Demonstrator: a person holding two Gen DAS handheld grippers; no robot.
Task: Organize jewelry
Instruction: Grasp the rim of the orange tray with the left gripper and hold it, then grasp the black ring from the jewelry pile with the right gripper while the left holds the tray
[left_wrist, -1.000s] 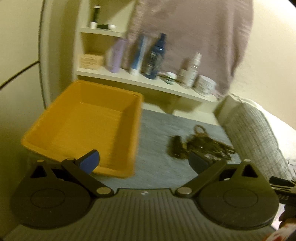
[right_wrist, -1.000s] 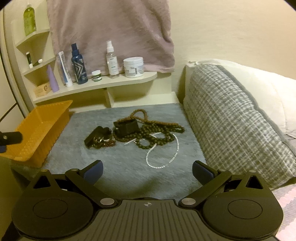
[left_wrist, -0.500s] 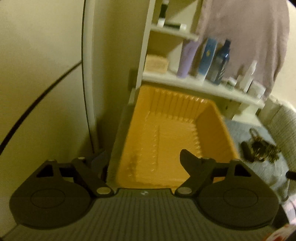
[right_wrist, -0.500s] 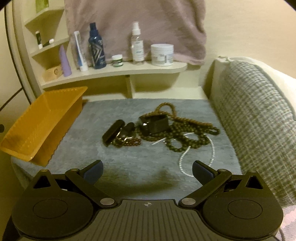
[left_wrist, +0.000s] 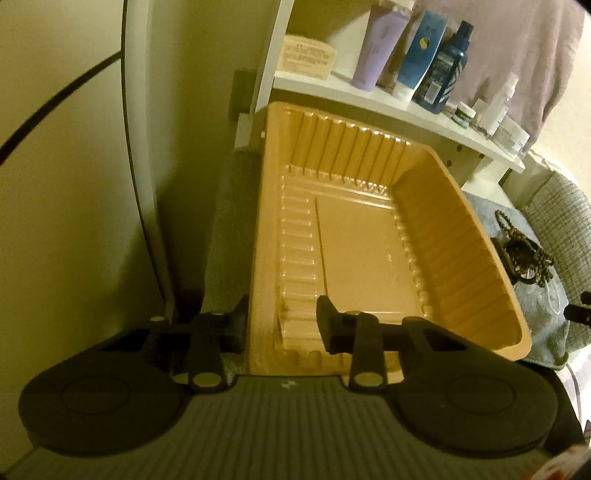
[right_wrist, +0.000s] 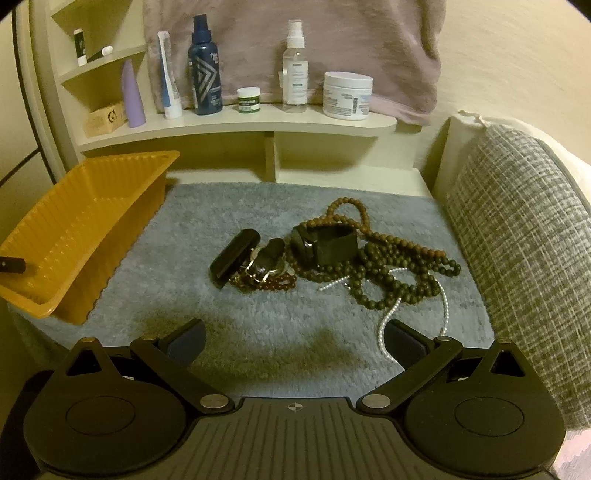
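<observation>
An empty orange ribbed tray (left_wrist: 369, 251) stands on the left end of a grey mat (right_wrist: 280, 332). My left gripper (left_wrist: 280, 325) straddles the tray's near left wall, one finger outside and one inside. Its jaws are closing, and a small gap still shows at the inner finger. In the right wrist view the tray (right_wrist: 74, 236) sits at the left, with a left fingertip (right_wrist: 11, 264) at its near rim. The jewelry lies mid-mat: brown bead necklaces (right_wrist: 391, 258), a black cuff (right_wrist: 325, 245), a black case (right_wrist: 232, 258) and a pearl strand (right_wrist: 391, 317). My right gripper (right_wrist: 293, 339) hangs open and empty just short of the pile.
A cream shelf (right_wrist: 236, 123) behind the mat carries several bottles and jars, under a hanging mauve towel (right_wrist: 332, 44). A grey checked cushion (right_wrist: 524, 236) borders the mat on the right. A wall and a white frame (left_wrist: 140, 184) stand close to the tray's left side.
My left gripper has swung left from the mat to the tray's near left wall and narrowed its jaws around it. My right gripper has come closer to the jewelry pile, still open.
</observation>
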